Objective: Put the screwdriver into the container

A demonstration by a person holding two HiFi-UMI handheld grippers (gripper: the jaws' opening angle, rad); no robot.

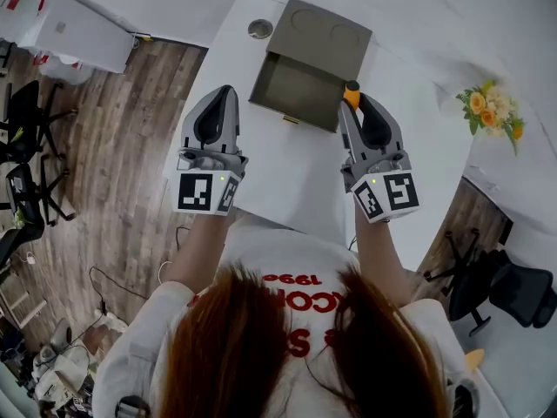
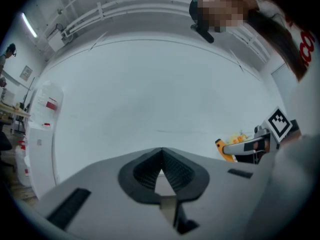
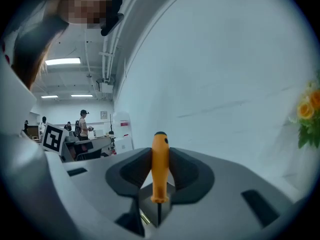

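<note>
The right gripper [image 3: 160,154] is clamped on the screwdriver [image 3: 160,176]; in the right gripper view the orange handle stands upright between the two dark pads, its rounded end just past the jaw tips and its thin dark shaft running back towards the gripper body. In the head view the same right gripper [image 1: 355,104] points away from the person, and the orange end of the screwdriver [image 1: 352,92] juts out just beside the right edge of the container [image 1: 291,85]. How high it hangs over the worktop [image 1: 296,172] cannot be told.

The left gripper [image 2: 161,153] holds nothing; its jaws are together, tips meeting in a point with only white wall beyond them. In the head view the left gripper [image 1: 222,92] sits level with the other one, near the container's left side but apart from it.

The container is an olive-grey box, open, its lid [image 1: 326,33] tipped back on the far side; it stands on the white worktop, between the lines of the two grippers. A small round disc [image 1: 259,29] lies on the worktop beside the lid's left corner; a bunch of yellow flowers [image 1: 492,111] stands well off to the right.
</note>
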